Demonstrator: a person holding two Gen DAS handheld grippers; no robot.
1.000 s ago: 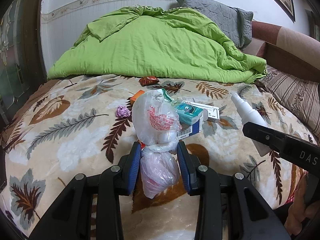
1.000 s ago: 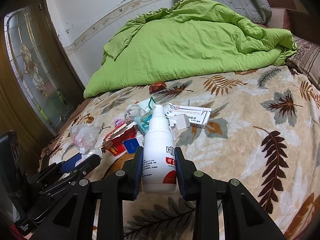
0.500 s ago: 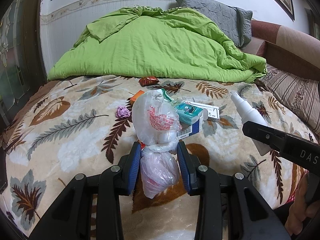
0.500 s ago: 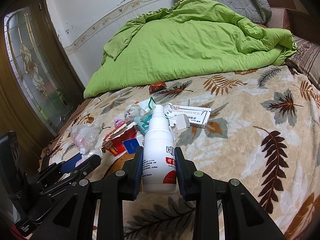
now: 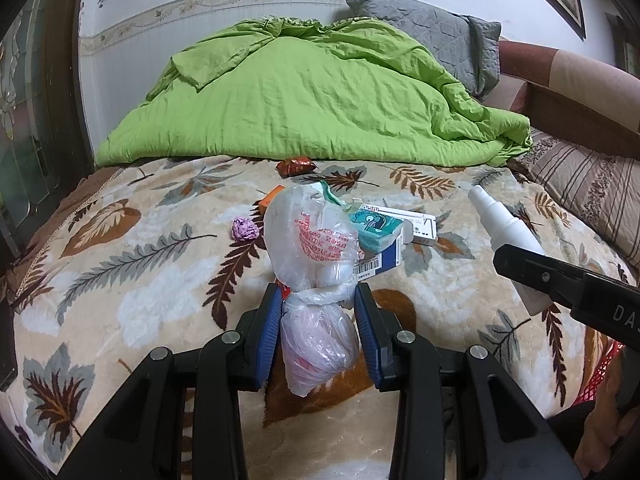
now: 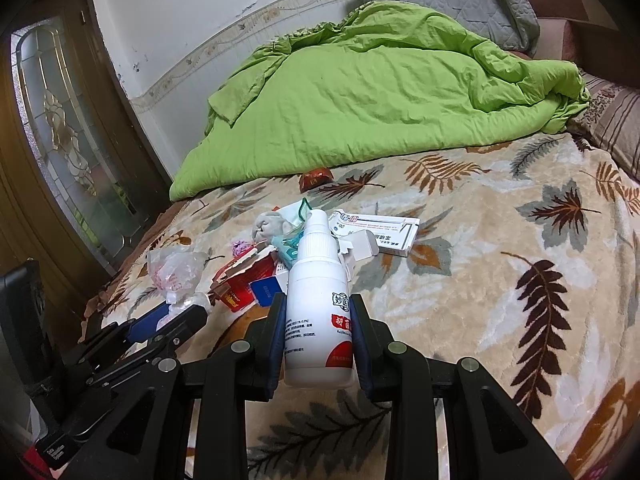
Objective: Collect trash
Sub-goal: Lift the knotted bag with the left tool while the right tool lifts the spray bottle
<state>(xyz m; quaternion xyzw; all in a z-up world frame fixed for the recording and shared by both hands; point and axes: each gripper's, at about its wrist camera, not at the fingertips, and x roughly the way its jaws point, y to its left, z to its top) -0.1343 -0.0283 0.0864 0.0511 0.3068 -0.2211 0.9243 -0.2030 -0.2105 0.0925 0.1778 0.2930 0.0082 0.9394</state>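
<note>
My left gripper point(image 5: 318, 300) is shut on a knotted clear plastic bag point(image 5: 312, 248) with red print, held above the leaf-patterned blanket. My right gripper point(image 6: 318, 308) is shut on a white spray bottle point(image 6: 318, 300) with a red label, held upright; the bottle also shows at the right of the left wrist view point(image 5: 506, 236). Behind them lies a pile of trash: a teal packet point(image 5: 374, 228), a white carton point(image 6: 384, 228), a blue-white box point(image 5: 380, 262), red boxes point(image 6: 244, 280), a purple wad point(image 5: 244, 229) and a red wrapper point(image 5: 296, 167).
A green duvet point(image 5: 312, 92) is heaped across the back of the bed, with a grey pillow point(image 5: 432, 36) behind it. A striped pillow point(image 5: 592, 184) lies at the right. A wooden door with patterned glass point(image 6: 68, 140) stands at the left.
</note>
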